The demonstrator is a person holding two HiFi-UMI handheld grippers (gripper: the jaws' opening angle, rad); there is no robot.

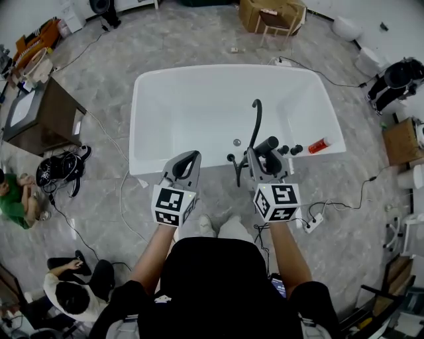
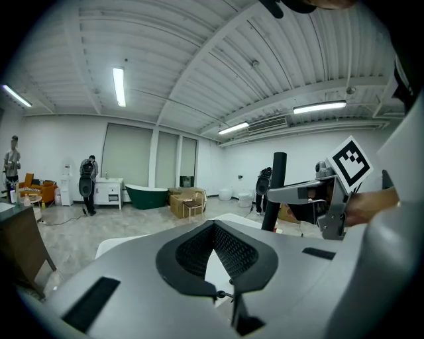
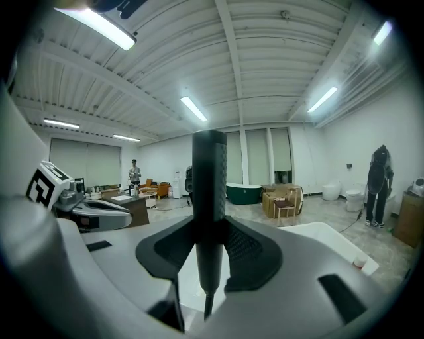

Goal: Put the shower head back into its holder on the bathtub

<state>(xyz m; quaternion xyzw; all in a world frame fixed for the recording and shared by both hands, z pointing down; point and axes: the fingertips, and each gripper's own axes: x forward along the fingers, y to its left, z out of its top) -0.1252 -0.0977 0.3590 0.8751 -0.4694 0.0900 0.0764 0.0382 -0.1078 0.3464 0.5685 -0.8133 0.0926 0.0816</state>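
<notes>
The white bathtub (image 1: 142, 119) lies just in front of me in the head view. My right gripper (image 1: 265, 153) is shut on the black shower head (image 1: 267, 147) at the tub's near rim. Its black hose (image 1: 256, 122) arcs up over the basin. In the right gripper view the handle (image 3: 210, 192) stands upright between the pads of the right gripper (image 3: 211, 233). A black fitting (image 1: 233, 159) sits on the rim just left of it, and black knobs (image 1: 289, 150) sit to its right. My left gripper (image 1: 187, 161) is shut and empty above the rim, and the left gripper (image 2: 213, 228) holds nothing in its own view.
A red bottle (image 1: 318, 145) lies on the tub's right rim. A power strip (image 1: 313, 223) and cables lie on the floor to my right. A brown cabinet (image 1: 40, 119) and two seated people (image 1: 16, 195) are at the left. A cardboard box (image 1: 271, 14) stands beyond the tub.
</notes>
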